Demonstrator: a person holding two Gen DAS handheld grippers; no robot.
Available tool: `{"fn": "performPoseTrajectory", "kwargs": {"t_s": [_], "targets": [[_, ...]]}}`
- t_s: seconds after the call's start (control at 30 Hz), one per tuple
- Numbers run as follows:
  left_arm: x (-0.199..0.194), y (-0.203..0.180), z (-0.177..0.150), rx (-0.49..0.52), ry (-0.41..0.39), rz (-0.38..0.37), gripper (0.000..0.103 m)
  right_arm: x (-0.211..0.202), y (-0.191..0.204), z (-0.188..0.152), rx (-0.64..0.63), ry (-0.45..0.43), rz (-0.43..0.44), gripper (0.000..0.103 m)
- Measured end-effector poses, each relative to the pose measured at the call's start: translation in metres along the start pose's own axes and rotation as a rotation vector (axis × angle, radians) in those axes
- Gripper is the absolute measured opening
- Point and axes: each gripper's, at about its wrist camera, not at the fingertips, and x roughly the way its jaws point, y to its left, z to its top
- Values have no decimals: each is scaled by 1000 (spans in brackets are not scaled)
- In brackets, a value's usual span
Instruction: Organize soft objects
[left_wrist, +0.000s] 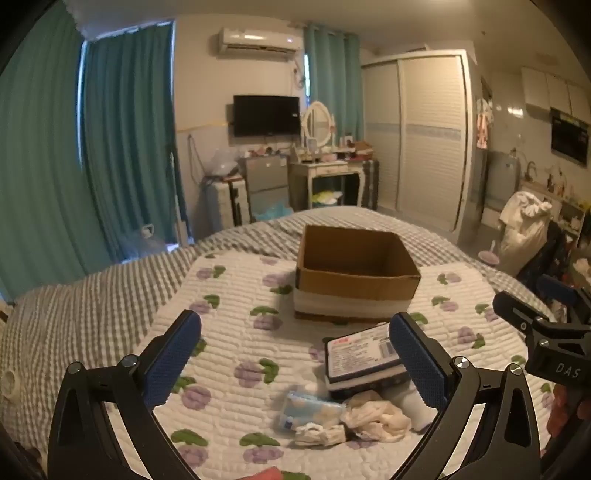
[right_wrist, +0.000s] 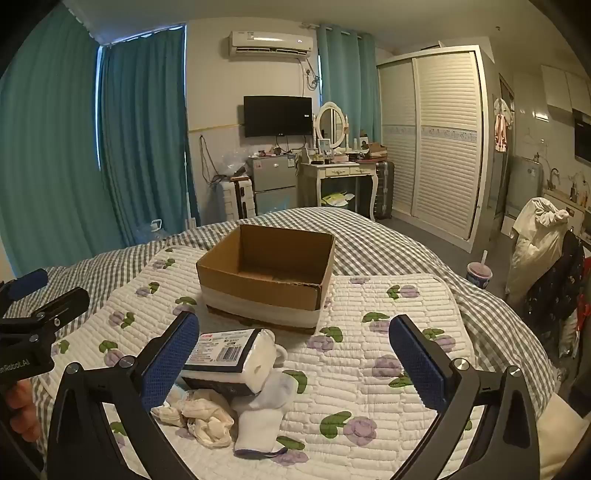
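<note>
Jaws: both pairs stand wide apart with nothing between them; the left gripper (left_wrist: 294, 350) and the right gripper (right_wrist: 294, 352) each hang above the bed, two blue-padded, knurled fingers (right_wrist: 173, 360) on black frames.
Bed: one, spread with a grey-and-white checked cover (right_wrist: 373, 236), puckered in texture.
Quilt: one white quilted mat (right_wrist: 369, 354) on top, ribbed in rows, printed with purple flowers and green leaves.
Box: one open cardboard box (right_wrist: 266, 273), rectangular, brown with a pale band round its lower walls, standing on the mat beyond the pile; I can see nothing in it.
Pile: soft things lie heaped on the mat, near side of the box, under the left gripper's right finger and beside the right gripper's left finger.
Pack: one wrapped block of white pads (right_wrist: 231, 360), dark plastic with a printed label, lying flat, touching the socks.
Socks: two white ones (right_wrist: 260, 424), knitted, limp, one edged in dark trim.
Cream cloth: one crumpled bundle (right_wrist: 201, 415), thin and wrinkled, touching the socks.
Small packet: one pale blue soft packet (left_wrist: 310, 410), blurred, just beside the cloth.
</note>
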Motion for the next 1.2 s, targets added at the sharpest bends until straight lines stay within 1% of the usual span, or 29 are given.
{"fn": "performPoseTrajectory", "kwargs": {"t_s": [0.13,0.2,0.27,0.33,1.2], "targets": [[0,4,-1,-18,-2,-14,103,-1,1,0,-1,-4,10,103],[1,15,0,-34,5,-15,103,0,-2,-1,-4,-4,13,103],[0,3,2,6,2,8,103,1,-1,0,1,1,11,103],[1,-1,-2,12,6,13,103,1,-1,-2,2,1,12,103],[-3,4,-5,-5,13,26,103,4,7,-6,-19,18,13,103]]}}
